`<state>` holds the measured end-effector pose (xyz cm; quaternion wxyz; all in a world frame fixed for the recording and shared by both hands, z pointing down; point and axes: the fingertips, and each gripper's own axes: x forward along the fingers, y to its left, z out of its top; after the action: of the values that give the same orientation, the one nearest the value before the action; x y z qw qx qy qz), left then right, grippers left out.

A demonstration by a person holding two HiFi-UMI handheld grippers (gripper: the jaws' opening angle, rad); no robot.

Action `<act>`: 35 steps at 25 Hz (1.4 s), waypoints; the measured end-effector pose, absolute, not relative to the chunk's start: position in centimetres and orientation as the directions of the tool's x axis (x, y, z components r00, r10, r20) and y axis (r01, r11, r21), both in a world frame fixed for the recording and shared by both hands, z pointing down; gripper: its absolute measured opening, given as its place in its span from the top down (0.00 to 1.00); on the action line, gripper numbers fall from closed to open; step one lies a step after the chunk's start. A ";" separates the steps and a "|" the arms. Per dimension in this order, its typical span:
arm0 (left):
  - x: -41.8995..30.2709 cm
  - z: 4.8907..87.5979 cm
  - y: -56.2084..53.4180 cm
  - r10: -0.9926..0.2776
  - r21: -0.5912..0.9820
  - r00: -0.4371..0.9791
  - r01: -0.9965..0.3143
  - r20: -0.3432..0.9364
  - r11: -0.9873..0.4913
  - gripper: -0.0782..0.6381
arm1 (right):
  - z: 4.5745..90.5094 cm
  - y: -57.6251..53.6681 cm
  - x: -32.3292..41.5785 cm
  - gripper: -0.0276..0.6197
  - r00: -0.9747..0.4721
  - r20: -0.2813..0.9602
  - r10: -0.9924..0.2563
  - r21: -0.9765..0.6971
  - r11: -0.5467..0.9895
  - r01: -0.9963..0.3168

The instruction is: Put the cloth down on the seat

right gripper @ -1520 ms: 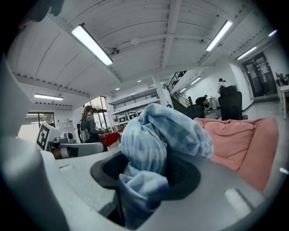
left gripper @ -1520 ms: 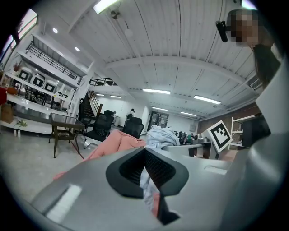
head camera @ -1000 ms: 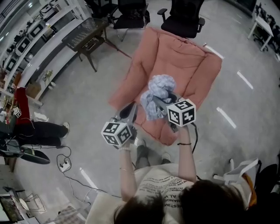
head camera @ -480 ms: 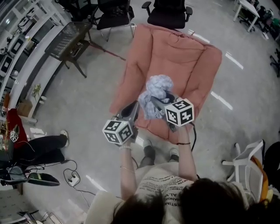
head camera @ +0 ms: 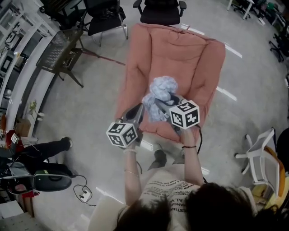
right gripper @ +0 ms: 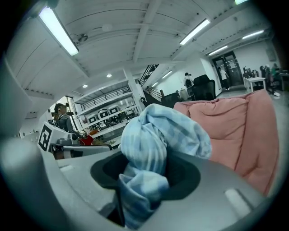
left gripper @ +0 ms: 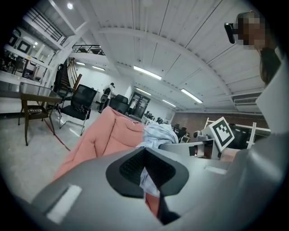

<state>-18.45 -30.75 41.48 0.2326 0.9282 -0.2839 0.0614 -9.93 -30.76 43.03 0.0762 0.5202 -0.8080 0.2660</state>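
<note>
The cloth (head camera: 160, 90) is a bunched light blue checked bundle. My right gripper (head camera: 159, 103) is shut on it and holds it over the front part of the pink padded seat (head camera: 180, 54). In the right gripper view the cloth (right gripper: 153, 140) fills the space between the jaws and bulges out past them, with the seat (right gripper: 235, 131) behind. My left gripper (head camera: 137, 112) is just left of the cloth, over the seat's front left edge. It is shut with nothing in it. The left gripper view shows the cloth (left gripper: 158, 134) and seat (left gripper: 108, 135) beyond its tips.
Black office chairs (head camera: 160, 11) stand behind the seat, and a dark mesh-topped table (head camera: 61, 47) is at the back left. A white chair (head camera: 257, 149) stands to the right. A person's legs (head camera: 36, 151) and a floor cable (head camera: 83, 194) are at the left.
The seat has shifted up and left in the head view, as has the floor around it. Both grippers and the cloth keep the same pose relative to each other.
</note>
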 end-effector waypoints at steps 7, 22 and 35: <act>-19.1 42.9 -31.1 -0.475 0.415 0.839 -0.544 0.264 -0.730 0.89 | 44.6 -30.9 -10.4 0.64 -0.427 0.422 -0.800 -0.364 0.281 -0.888; -17.3 45.6 -31.6 -0.495 0.451 0.812 -0.583 0.308 -0.675 0.89 | 47.6 -32.3 -8.9 0.64 -0.471 0.455 -0.756 -0.410 0.292 -0.864; -16.0 49.9 -35.6 -0.514 0.479 0.785 -0.618 0.346 -0.623 0.89 | 52.4 -35.9 -7.8 0.64 -0.509 0.485 -0.711 -0.442 0.302 -0.845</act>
<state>-16.00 -35.61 49.89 0.2979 0.8966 -0.3156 0.0880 -7.83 -35.91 52.39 0.0993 0.4856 -0.8008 0.3361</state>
